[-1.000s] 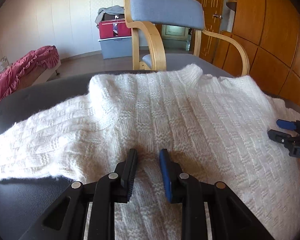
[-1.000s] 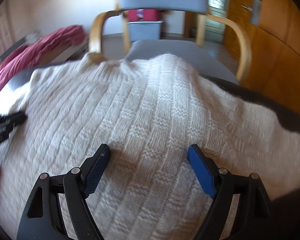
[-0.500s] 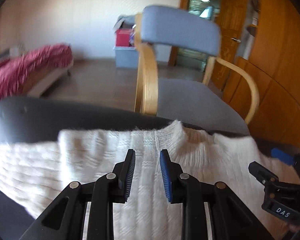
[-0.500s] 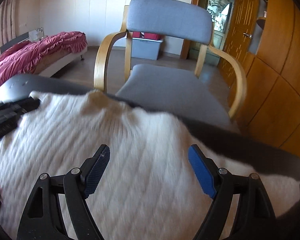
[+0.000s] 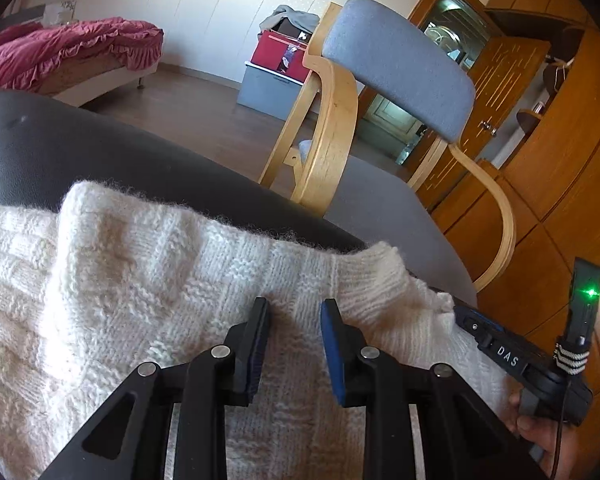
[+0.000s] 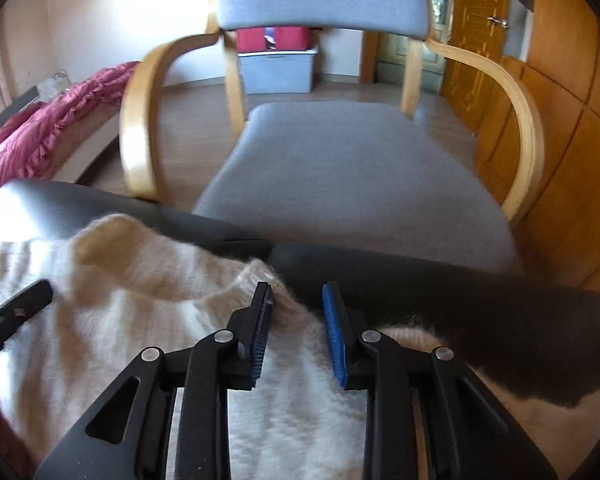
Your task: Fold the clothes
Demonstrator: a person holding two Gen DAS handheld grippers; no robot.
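The dark table (image 5: 100, 152) is covered by the white knit sweater (image 5: 120, 300), spread flat with its far edge toward twelve o'clock, presumably so a fold can be started there. A ridge of knit is pinched by the left gripper (image 5: 294, 320), jaws narrowed. The right gripper (image 6: 296, 312), at three o'clock, has just been closing on the collar edge.

Each camera sits on its own hand-held gripper, very close above the white sweater (image 5: 140, 300), looking forward and down. Both see the dark bench (image 6: 440, 292) edge, the grey chair (image 5: 400, 56) and the red bed (image 6: 40, 128) behind.
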